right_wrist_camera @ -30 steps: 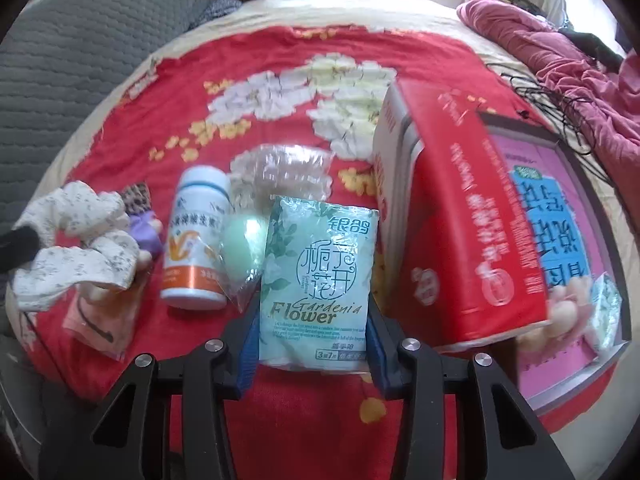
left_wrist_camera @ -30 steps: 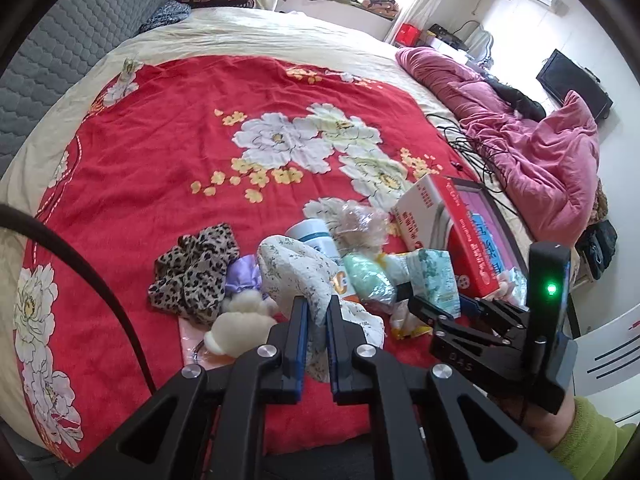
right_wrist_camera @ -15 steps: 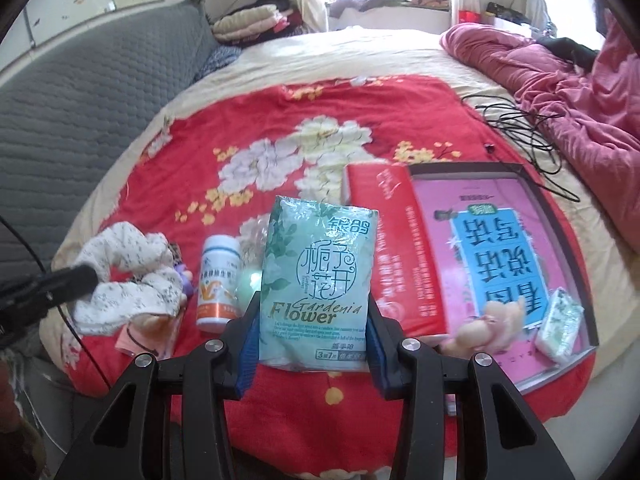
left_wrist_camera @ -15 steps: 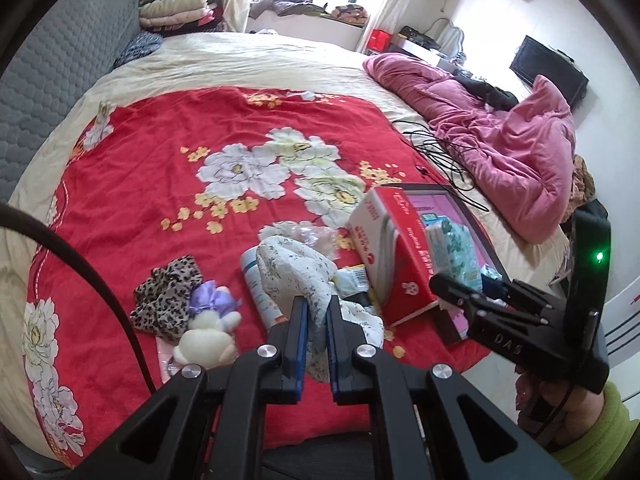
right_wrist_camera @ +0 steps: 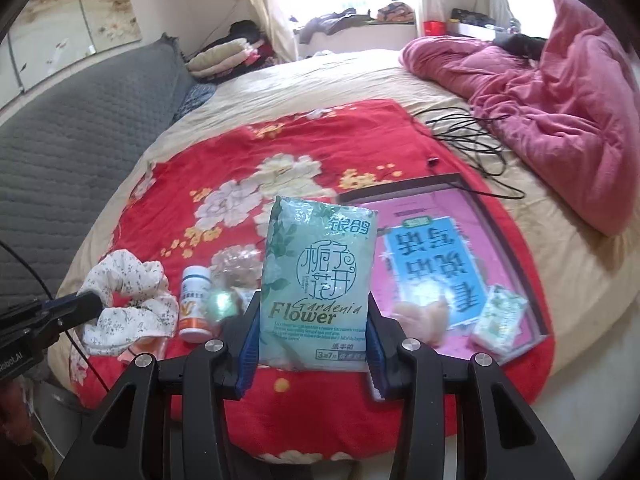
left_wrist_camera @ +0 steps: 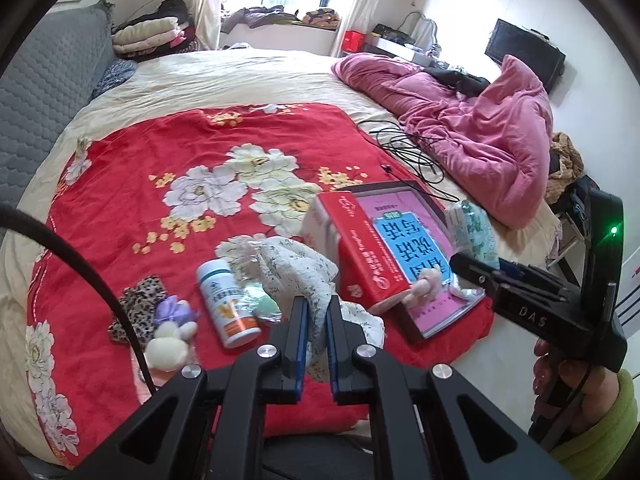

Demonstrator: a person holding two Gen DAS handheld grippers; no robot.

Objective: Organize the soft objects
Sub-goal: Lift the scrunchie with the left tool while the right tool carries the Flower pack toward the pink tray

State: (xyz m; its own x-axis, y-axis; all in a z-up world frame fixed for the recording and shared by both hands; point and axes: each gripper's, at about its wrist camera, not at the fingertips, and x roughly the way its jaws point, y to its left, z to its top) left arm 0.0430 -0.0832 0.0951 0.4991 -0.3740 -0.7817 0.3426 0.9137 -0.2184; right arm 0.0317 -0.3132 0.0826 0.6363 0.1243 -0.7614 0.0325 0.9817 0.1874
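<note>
The left gripper (left_wrist_camera: 316, 344) has its jaws pressed nearly together, pinching a white flower-print scrunchie (left_wrist_camera: 298, 270); the cloth bunches up ahead of the jaws and trails out to their right side. The right wrist view shows the same scrunchie (right_wrist_camera: 128, 300) hanging as a loop from the tip of the left gripper (right_wrist_camera: 82, 306), clear of the bed.

The right gripper (right_wrist_camera: 312, 344) has its jaws part-spread and clamped on both side edges of a pale green tissue pack (right_wrist_camera: 318, 288), which stands upright between them, printed face toward the camera. From the left wrist view the pack (left_wrist_camera: 472, 230) is seen held out ahead of the right gripper (left_wrist_camera: 466, 264), above the far edge of a pink-covered book (left_wrist_camera: 404, 248).

On the red flowered blanket (left_wrist_camera: 132, 184), ahead of the left jaws and slightly left, lies a white bottle (left_wrist_camera: 228, 304) with an orange label. Further left sit a leopard-print scrunchie (left_wrist_camera: 138, 312) and a small plush toy (left_wrist_camera: 170, 338), touching each other. To the right of the jaws a red box (left_wrist_camera: 356, 252) leans against the book. A second small tissue pack (right_wrist_camera: 498, 316) rests on the book's near corner, right of the right jaws. A pink quilt (left_wrist_camera: 472, 132) is heaped well beyond.
</note>
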